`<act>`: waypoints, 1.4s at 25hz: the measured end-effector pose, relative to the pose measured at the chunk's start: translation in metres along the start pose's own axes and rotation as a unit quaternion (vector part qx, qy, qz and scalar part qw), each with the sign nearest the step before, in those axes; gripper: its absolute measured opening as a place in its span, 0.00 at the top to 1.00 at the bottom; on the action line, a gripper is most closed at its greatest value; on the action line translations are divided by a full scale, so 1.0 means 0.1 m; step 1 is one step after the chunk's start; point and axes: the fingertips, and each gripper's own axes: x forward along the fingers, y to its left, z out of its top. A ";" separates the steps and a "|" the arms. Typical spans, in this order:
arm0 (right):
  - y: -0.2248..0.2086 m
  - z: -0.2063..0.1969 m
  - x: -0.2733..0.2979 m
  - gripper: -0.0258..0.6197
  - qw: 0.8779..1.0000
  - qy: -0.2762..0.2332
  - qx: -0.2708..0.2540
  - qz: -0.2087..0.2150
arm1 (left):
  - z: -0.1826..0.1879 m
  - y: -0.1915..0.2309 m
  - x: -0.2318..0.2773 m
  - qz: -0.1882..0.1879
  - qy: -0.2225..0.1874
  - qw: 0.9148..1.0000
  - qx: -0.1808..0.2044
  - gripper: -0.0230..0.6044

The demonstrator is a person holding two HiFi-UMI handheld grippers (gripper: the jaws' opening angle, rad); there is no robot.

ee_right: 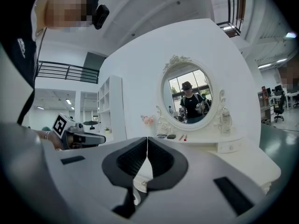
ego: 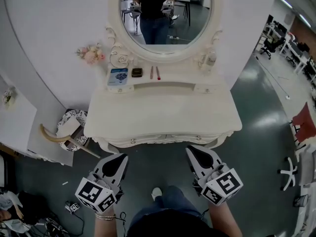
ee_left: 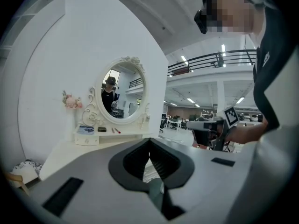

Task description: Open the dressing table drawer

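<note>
The white dressing table (ego: 163, 115) stands in front of me in the head view. Its long drawer (ego: 165, 138) runs along the front edge and is closed, with small knobs at left (ego: 132, 141) and right (ego: 198, 138). My left gripper (ego: 120, 158) hovers just short of the front edge near the left knob, shut and empty. My right gripper (ego: 192, 151) sits close to the right knob, also shut with nothing in it. In the left gripper view the left gripper (ee_left: 149, 141) has its tips together. In the right gripper view the right gripper (ee_right: 147, 139) does too.
An oval mirror (ego: 165, 14) rises at the table's back. On the shelf below it lie a blue box (ego: 118, 76), a dark case (ego: 137, 72) and a bottle (ego: 211, 59). A patterned stool (ego: 69, 125) stands at the left, a red chair (ego: 306, 122) at the right.
</note>
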 end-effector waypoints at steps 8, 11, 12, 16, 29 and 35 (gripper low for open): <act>-0.20 -0.05 0.09 0.93 1.000 0.013 -0.004 -0.012 | -0.09 0.12 0.17 -0.003 0.010 1.000 -0.012 0.94; -0.29 -0.04 0.19 0.93 1.000 0.014 -0.003 -0.007 | -0.07 0.20 0.23 0.007 0.012 1.000 -0.016 0.94; -0.32 -0.02 0.23 0.93 1.000 0.014 -0.003 -0.004 | -0.06 0.22 0.26 0.010 0.013 1.000 -0.017 0.94; -0.44 0.07 0.39 0.93 1.000 0.012 -0.010 0.007 | 0.01 0.33 0.39 0.020 0.010 1.000 -0.019 0.94; -0.88 0.17 1.09 0.93 0.998 0.027 -0.007 0.061 | 0.21 0.69 0.98 0.047 0.003 0.999 -0.026 0.94; -1.13 0.26 1.27 0.93 0.998 0.021 -0.008 0.066 | 0.29 0.83 1.22 0.055 0.004 0.998 -0.024 0.94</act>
